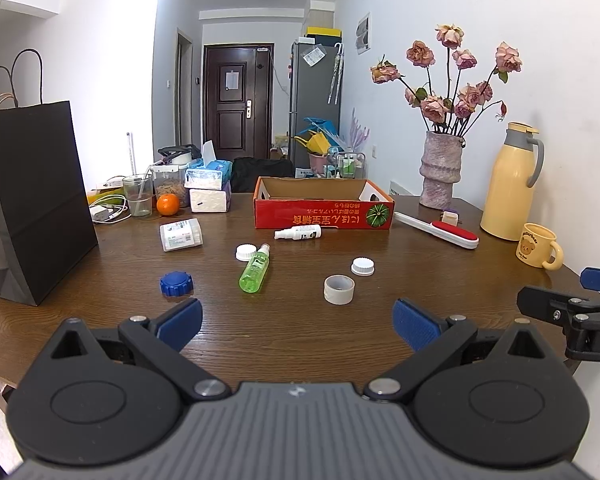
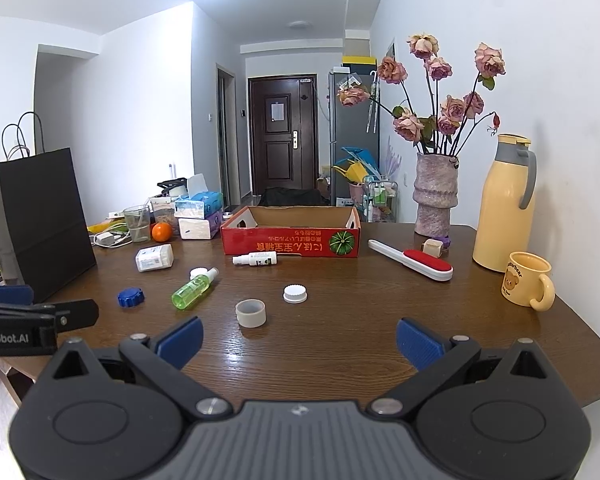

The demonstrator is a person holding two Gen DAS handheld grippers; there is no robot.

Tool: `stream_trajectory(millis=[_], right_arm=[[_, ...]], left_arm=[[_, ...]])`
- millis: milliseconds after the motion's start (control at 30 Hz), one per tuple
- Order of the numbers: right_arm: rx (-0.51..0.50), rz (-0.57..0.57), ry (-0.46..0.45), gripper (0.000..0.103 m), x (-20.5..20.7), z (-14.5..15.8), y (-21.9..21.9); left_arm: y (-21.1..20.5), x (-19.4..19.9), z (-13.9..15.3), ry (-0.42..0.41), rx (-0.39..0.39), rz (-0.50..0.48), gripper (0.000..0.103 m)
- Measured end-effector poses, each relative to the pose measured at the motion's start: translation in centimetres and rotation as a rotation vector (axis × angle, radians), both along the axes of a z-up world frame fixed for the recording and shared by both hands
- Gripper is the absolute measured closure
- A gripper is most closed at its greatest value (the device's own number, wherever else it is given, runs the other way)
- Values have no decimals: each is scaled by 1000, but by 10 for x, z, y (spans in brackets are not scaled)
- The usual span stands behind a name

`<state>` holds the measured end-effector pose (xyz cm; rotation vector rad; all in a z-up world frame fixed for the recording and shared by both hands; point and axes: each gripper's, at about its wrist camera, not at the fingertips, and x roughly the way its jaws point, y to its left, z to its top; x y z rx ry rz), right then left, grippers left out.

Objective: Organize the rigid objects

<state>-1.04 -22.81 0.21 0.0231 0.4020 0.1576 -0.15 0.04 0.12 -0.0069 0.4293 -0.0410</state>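
The red cardboard box (image 2: 290, 242) sits at the far middle of the bench (image 2: 340, 340), its visible inside bare — the white spray bottle (image 2: 256, 259), green bottle (image 2: 192, 289), caps and tape roll (image 2: 251, 313) lie outside on the wood. Left gripper (image 1: 298, 326) and right gripper (image 2: 298, 338) hover with fingers spread wide, holding nothing.

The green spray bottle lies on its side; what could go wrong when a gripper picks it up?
The green spray bottle is round and may roll from the open left gripper. Its nozzle seems to touch a white cap, which might be pushed away. Carrying it to the red box could bump the white spray bottle before it.
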Motion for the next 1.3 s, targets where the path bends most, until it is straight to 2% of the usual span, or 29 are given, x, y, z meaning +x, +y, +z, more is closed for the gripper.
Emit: stream_trajectory(millis=[633, 1300], right_arm=[[-3, 1, 4, 0, 1, -1, 2], [-12, 28, 46, 0, 55, -10, 6]], left_arm=[[0, 1, -1, 8, 0, 4, 0], [11, 60, -8, 74, -12, 46, 0]])
